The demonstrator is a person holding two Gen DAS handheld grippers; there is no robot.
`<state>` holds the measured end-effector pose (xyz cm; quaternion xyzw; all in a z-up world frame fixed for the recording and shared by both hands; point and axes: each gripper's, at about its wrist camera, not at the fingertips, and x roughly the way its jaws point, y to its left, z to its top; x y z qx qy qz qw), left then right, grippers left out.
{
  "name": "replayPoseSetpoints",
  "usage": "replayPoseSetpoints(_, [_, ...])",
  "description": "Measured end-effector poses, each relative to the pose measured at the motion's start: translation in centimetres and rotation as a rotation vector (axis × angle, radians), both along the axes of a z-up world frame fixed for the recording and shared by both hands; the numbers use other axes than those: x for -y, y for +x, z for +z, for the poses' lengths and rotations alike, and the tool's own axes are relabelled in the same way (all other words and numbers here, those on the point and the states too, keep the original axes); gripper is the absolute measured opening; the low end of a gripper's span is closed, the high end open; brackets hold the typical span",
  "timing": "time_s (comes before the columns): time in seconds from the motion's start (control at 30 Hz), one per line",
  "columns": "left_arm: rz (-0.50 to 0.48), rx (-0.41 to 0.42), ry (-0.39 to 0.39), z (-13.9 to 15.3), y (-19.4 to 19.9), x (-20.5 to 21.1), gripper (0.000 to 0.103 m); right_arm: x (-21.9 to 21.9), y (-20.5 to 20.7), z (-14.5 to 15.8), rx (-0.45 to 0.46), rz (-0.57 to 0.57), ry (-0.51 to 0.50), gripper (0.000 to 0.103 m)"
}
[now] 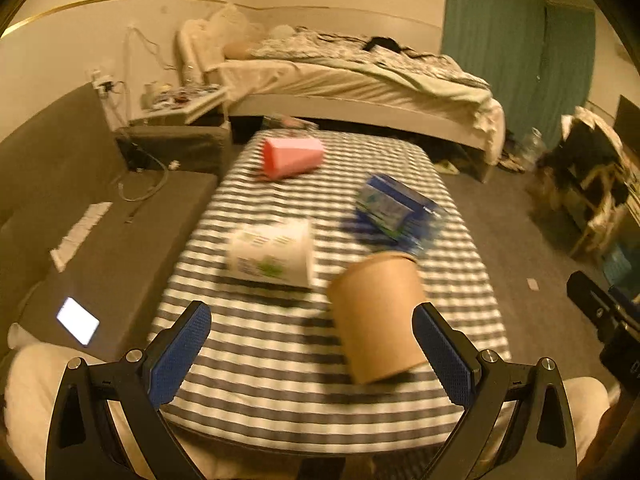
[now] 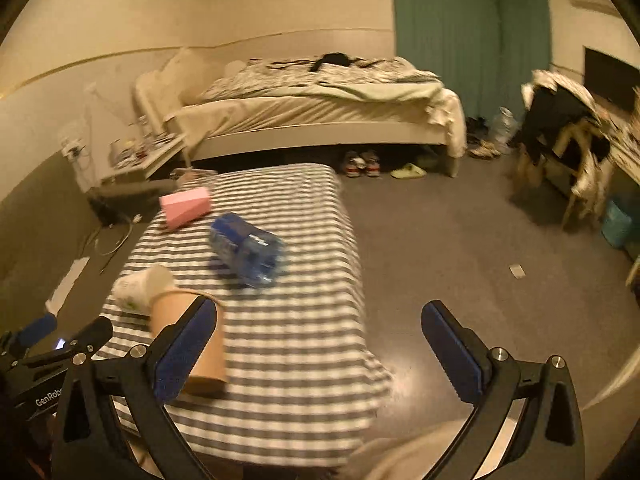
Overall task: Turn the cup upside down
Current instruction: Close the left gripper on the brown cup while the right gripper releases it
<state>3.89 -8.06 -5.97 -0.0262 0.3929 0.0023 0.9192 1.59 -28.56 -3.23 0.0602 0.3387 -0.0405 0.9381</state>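
Observation:
A brown paper cup (image 1: 376,316) stands upright on the striped table (image 1: 280,408), its open rim on top. It also shows in the right wrist view (image 2: 188,340), partly behind that gripper's left finger. My left gripper (image 1: 312,356) is open, with the cup just inside its right finger and not touched. My right gripper (image 2: 318,352) is open and empty, over the table's right edge and the floor, to the right of the cup.
On the table lie a white cup on its side (image 1: 272,254), a pink cup on its side (image 1: 292,158) and a blue packet (image 1: 396,208). A grey sofa with a lit phone (image 1: 78,320) is at left. A bed (image 1: 360,80) stands behind.

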Motion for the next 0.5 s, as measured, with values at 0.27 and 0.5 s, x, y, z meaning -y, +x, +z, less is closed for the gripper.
replayPoseSetpoints(0.27, [-0.015, -0.07, -0.052, -2.8, 0.9, 3.4, 0.103, 4.3, -1.5, -3.3, -0.025, -0.066, 0.097, 0.103])
replayPoseSetpoints(0.5, [-0.03, -0.153, -0.025, -6.1, 1.9, 5.5, 0.103, 7.3, -0.9, -5.2, -0.066, -0.119, 0.188, 0.103])
